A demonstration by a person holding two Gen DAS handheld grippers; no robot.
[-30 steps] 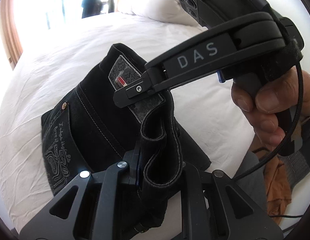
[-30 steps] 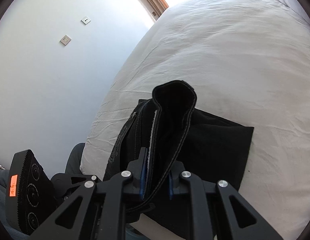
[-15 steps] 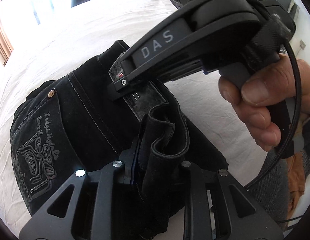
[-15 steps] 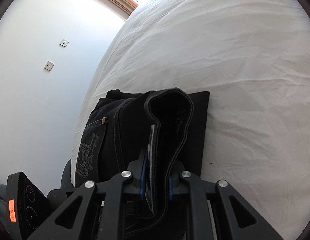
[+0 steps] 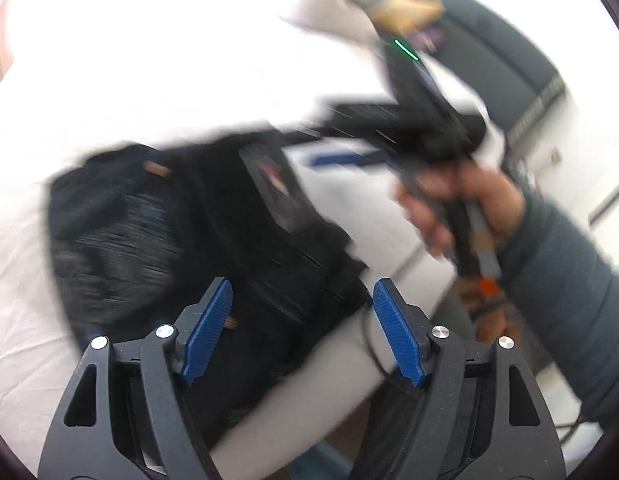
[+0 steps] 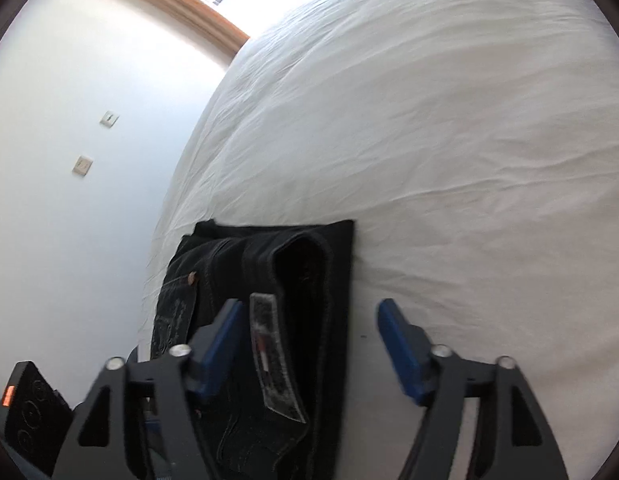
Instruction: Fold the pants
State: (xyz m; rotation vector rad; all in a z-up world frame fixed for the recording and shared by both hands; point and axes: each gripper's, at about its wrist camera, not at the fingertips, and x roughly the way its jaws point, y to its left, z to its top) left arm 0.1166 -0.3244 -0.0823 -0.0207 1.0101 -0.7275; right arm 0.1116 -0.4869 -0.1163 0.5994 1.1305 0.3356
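Black jeans (image 5: 181, 232) lie folded in a compact stack on the white bed (image 5: 109, 80) near its edge; the waistband patch faces up. They also show in the right wrist view (image 6: 277, 288). My left gripper (image 5: 301, 320) is open, its blue pads (image 5: 207, 328) spread over the stack, holding nothing. My right gripper (image 6: 309, 340) is open just above the jeans, empty. The right gripper also shows, blurred, in the left wrist view (image 5: 349, 136) in a hand beyond the stack.
The bed's white sheet (image 6: 449, 140) stretches far beyond the jeans. A white wall with two switch plates (image 6: 83, 166) stands left of the bed. A pillow (image 5: 341, 0) lies at the far end. The bed edge (image 5: 389, 264) runs beside the stack.
Both grippers have opened and let go of the waistband. The jeans have dropped flat onto the stack. Both grippers have drawn back; the left view is motion-blurred.
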